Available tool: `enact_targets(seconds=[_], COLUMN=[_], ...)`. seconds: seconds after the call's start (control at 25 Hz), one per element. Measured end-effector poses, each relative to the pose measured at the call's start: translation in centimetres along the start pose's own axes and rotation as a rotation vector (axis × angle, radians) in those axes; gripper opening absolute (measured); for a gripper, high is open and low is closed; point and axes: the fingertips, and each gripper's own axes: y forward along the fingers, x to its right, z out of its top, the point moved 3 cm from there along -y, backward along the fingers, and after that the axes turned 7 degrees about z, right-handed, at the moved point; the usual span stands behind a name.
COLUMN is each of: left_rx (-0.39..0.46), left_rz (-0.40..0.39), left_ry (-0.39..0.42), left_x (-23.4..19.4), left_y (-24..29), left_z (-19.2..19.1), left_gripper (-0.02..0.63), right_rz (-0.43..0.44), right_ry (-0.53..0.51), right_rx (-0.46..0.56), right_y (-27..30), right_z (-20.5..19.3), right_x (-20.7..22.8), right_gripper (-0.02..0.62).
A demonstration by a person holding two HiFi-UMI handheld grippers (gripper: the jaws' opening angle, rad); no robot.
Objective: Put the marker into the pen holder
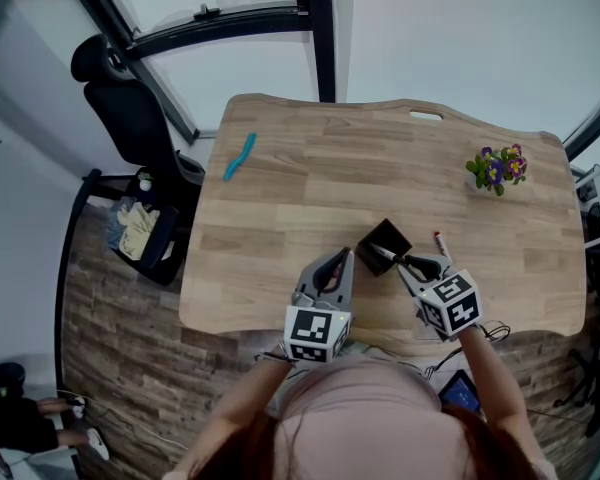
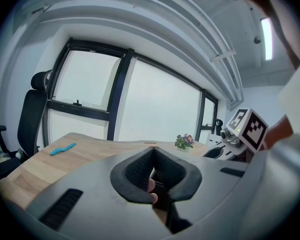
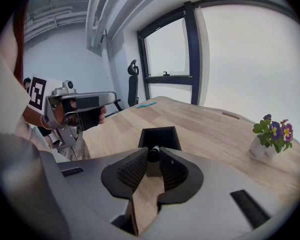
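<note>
Because the marker [image 3: 153,153] needed to go in end first, I had my right gripper [image 1: 401,259] clenched across its barrel, so that one end poked out past the jaws and pointed at the open mouth of the pen holder [image 1: 388,234]. Seen along my right jaws, the black square holder stood just beyond the marker's end. The marker was near it but, as far as I could judge, not yet inside. My left gripper [image 1: 337,264] hung just beside the holder with its jaws closed on nothing. I think it was placed there to steady the holder if it slid on the wooden table [image 1: 280,198]. A second marker [image 1: 441,242] lay on the table close by my right gripper, presumably for a later turn.
</note>
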Motion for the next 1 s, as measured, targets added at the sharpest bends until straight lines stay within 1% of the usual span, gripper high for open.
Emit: enact_targets(seconds=[0.56, 0.92, 1.0], left_rx=[-0.011, -0.020, -0.020], left_rz=[-0.014, -0.038, -0.046], left_ry=[-0.004, 0.002, 0.007], left_x=[-0.2, -0.3, -0.3], left_y=[0.4, 0.3, 0.3], left_z=[0.1, 0.1, 0.0], left_gripper=[0.002, 0.002, 0.002], right_rz=[-0.008, -0.021, -0.023], right_ry=[0.023, 0.044, 0.049], right_rx=[-0.006, 0.000, -0.002], right_y=[1.8, 2.3, 2.4], right_z=[-0.1, -0.1, -0.3], right_x=[0.3, 0.1, 0.0], right_gripper=[0.064, 0.066, 0.076])
